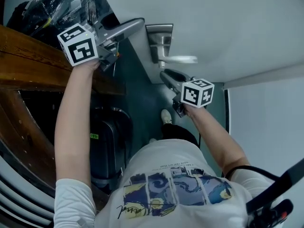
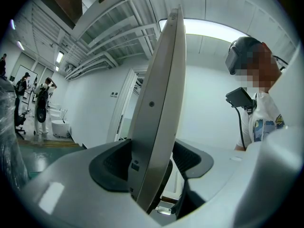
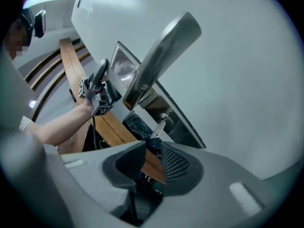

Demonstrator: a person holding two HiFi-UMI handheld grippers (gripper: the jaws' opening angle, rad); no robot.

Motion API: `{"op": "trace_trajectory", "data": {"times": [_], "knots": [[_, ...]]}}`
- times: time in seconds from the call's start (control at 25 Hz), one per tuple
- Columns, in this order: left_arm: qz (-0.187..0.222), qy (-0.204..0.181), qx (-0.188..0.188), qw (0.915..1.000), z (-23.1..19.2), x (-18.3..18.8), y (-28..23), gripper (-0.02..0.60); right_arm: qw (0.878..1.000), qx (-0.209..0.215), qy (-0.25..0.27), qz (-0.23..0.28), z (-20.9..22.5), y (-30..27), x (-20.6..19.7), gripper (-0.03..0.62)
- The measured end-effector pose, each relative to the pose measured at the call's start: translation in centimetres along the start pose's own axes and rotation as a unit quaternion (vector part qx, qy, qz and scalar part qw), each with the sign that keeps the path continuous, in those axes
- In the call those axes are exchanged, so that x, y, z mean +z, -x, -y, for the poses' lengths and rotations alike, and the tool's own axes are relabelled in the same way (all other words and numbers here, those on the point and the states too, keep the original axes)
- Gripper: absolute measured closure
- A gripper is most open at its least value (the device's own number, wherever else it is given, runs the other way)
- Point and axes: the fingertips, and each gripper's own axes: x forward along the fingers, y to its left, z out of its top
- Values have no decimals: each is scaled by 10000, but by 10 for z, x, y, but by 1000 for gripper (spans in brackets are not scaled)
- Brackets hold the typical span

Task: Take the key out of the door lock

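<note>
key: silver blade and dark head, at six o'clock just under the middle of the right gripper view. dark head pinched between the pad tips of the right gripper, with the jaws pressed in on it from both sides. blade slants up toward one o'clock and meets the lock cylinder low on the lock plate. impossible to tell how deep the blade sits in there.

above the key, inner lever handle juts out from the plate toward one o'clock, large and grey against the pale door. does not touch the right gripper.

in the head view, at ten o'clock, left gripper reaches level to the far side of the door. clamps the outer lever handle: in the left gripper view that lever stands upright between the two dark pads, pressed by both. marker cube sits just behind, above the bare forearm.

in the same head view, the right gripper lies just past twelve o'clock from the middle, under the inner lever.

at nine o'clock in the head view, wooden rail runs beside the left arm, with a dark suitcase below it. at nine o'clock in the left gripper view, small figures of people stand well off in a bright hall.
</note>
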Motion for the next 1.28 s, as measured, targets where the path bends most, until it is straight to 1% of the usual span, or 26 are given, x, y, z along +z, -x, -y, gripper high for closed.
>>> {"op": "trace_trajectory", "data": {"times": [0.2,0.4,0.68,0.92,1.08,1.2,1.28], "knots": [[-15,6,-15,10000,1,0,-1,304,9978,207,-603,202,1,-6,11,507],[9,37,-3,10000,1,1,0,304,9924,392,-1140,242,8,-11,12,507],[-19,46,4,10000,1,0,0,305,9848,695,-1553,341,4,-20,20,507],[6,69,-5,10000,1,0,0,307,9780,745,-1890,470,8,-27,27,507],[6,68,-30,10000,1,0,0,310,9731,734,-2122,512,14,-29,28,522],[20,69,-45,10000,1,0,0,313,9660,785,-2413,501,14,-30,27,536],[29,69,-46,10000,1,0,0,316,9573,730,-2753,496,16,-29,24,544]]}}
